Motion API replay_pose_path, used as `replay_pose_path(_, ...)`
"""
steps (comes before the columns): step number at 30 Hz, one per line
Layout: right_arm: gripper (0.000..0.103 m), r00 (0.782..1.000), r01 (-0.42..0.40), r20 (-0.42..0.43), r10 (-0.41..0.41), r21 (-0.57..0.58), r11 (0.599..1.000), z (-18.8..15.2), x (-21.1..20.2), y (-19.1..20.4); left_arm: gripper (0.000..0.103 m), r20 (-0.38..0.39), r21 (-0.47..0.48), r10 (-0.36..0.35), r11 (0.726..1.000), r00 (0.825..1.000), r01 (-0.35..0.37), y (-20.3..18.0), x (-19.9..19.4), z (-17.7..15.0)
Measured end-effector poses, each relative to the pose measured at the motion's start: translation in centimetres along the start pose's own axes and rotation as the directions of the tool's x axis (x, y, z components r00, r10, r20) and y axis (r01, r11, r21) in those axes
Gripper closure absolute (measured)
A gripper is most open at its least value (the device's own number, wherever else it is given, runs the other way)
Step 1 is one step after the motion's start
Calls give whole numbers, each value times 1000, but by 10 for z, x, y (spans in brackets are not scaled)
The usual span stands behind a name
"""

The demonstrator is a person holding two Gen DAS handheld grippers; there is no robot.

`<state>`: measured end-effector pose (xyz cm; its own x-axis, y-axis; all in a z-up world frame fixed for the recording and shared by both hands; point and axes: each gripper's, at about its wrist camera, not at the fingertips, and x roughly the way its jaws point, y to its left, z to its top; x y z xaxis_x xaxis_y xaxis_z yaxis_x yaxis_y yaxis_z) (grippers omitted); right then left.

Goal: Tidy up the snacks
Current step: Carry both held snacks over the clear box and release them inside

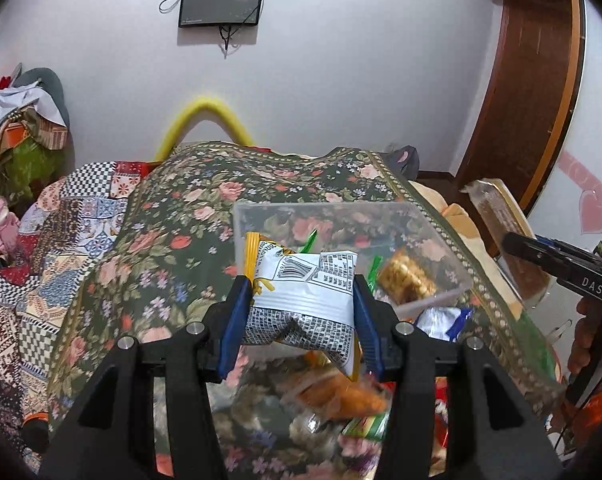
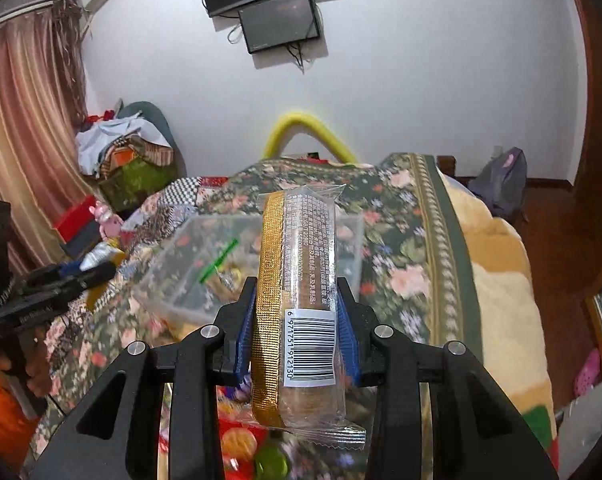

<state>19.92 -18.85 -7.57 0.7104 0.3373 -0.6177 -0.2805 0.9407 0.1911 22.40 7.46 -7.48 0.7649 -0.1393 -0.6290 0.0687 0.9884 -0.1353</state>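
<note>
My left gripper (image 1: 303, 296) is shut on a white and yellow snack packet (image 1: 301, 300) and holds it above the bed, just short of a clear plastic box (image 1: 421, 216). The box holds a gold-wrapped snack (image 1: 407, 278) and green-wrapped pieces (image 1: 309, 240). My right gripper (image 2: 297, 312) is shut on a long clear-wrapped biscuit pack (image 2: 301, 280) with a gold strip and a barcode. It holds the pack above the bed, with the clear box (image 2: 169, 272) ahead to the left. The right gripper also shows in the left wrist view (image 1: 557, 260), and the left gripper in the right wrist view (image 2: 69, 276).
A floral bedspread (image 1: 173, 248) covers the bed. Several loose snack packets (image 1: 341, 396) lie on it below my left gripper, more (image 2: 241, 440) below my right. A patchwork quilt (image 1: 61, 232) lies at left, a beige blanket (image 2: 501, 280) at right. A clothes pile (image 2: 121, 148) stands far left.
</note>
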Motion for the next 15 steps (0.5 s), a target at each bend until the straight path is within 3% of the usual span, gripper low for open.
replay_pose_path(10,70,1000,-16,-10,16,-27,1000,22,43,19,53,-36,1,-1,1000,999,1,-5,45,17)
replay_pose_path(15,70,998,-12,-69,12,-3,1000,21,73,17,53,-76,-8,-4,1000,997,3,-4,70,18)
